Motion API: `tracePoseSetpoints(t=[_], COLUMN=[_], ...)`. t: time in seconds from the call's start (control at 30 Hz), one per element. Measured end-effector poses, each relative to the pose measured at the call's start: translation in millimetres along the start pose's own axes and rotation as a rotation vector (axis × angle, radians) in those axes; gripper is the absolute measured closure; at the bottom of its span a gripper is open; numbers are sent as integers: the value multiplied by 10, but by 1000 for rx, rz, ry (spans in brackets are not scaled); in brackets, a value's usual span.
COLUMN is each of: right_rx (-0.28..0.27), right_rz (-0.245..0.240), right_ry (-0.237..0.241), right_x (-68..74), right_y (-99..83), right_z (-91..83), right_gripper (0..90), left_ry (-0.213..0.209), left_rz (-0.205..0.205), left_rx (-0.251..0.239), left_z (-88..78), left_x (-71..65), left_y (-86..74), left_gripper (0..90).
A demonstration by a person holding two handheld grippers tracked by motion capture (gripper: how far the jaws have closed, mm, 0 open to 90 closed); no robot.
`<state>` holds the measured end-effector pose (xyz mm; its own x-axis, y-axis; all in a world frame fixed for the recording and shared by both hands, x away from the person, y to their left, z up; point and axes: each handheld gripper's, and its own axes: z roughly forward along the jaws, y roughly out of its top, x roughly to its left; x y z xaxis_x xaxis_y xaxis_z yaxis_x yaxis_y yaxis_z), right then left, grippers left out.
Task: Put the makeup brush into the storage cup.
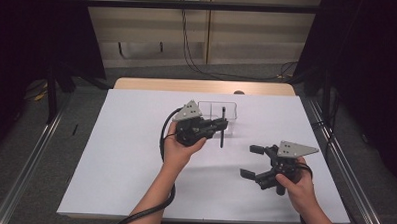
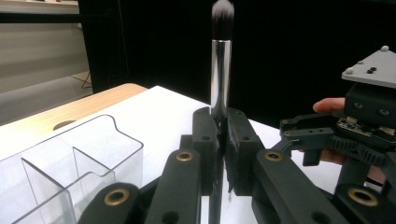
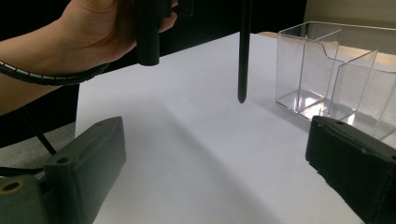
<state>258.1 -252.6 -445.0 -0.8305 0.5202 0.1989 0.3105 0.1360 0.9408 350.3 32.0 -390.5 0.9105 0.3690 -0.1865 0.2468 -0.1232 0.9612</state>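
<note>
So from my end: left gripper [image 1: 221,125] has its jaws clamped tight on the makeup brush [image 2: 220,74], gripping the handle just below the shiny metal ferrule. The brush stands upright in the grip, bristles up top, and in the right gripper view its dark handle tip [image 3: 242,51] hangs above the white mat [image 1: 135,155], not touching it. It sits just beside the clear plastic organizer [image 1: 214,108], on the near side of it, not inside any compartment. The organizer stands toward the far middle of the mat.

My right gripper [image 1: 252,161] is well apart from all that, lower right on the mat, jaws spread wide with nothing between them.
</note>
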Motion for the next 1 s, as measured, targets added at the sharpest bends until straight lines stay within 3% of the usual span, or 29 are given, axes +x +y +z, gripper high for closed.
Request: tracePoseSetpoints(t=[0.9, 1.0], right_rx=[-4, -10], right_rz=[3, 5], right_ry=[-30, -34], right_x=[-44, -52], right_y=[-76, -87], right_z=[-186, -202], right_gripper=[45, 46], left_ry=[30, 31], left_rz=[28, 15], left_rx=[3, -8], left_z=[52, 63], left_x=[78, 78], left_y=[50, 59], left_gripper=[838, 838])
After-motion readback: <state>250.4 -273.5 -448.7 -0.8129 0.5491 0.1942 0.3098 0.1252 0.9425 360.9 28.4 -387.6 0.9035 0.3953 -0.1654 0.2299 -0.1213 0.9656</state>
